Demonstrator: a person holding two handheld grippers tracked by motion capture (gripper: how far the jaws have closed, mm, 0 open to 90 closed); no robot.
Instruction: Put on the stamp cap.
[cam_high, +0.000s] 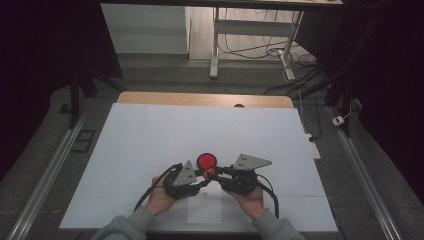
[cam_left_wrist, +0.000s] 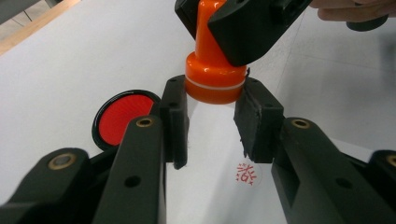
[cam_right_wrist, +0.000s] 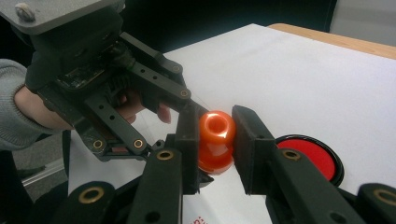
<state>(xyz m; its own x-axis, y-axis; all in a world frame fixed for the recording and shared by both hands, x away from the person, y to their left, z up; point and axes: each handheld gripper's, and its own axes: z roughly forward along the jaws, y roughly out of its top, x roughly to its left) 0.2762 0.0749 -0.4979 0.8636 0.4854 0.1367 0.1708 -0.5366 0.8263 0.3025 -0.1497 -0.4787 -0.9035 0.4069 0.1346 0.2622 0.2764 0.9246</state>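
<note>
My right gripper (cam_right_wrist: 217, 140) is shut on the knob handle of an orange stamp (cam_right_wrist: 215, 135), which it holds upright just above the table. From the high view, the stamp (cam_high: 209, 173) sits between both grippers at the front middle. My left gripper (cam_left_wrist: 214, 119) is open, its pads on either side of the stamp's wide base (cam_left_wrist: 215, 84), close to it with small gaps. A round red ink pad (cam_high: 206, 160) lies open just behind the stamp. A red stamped mark (cam_left_wrist: 247, 173) shows on the white paper below my left jaws.
A white cover (cam_high: 200, 130) spreads over the table, with a wooden edge (cam_high: 205, 99) at the back. A smaller paper sheet (cam_high: 204, 212) lies near the front edge. Both hands (cam_high: 160, 200) come in from the bottom.
</note>
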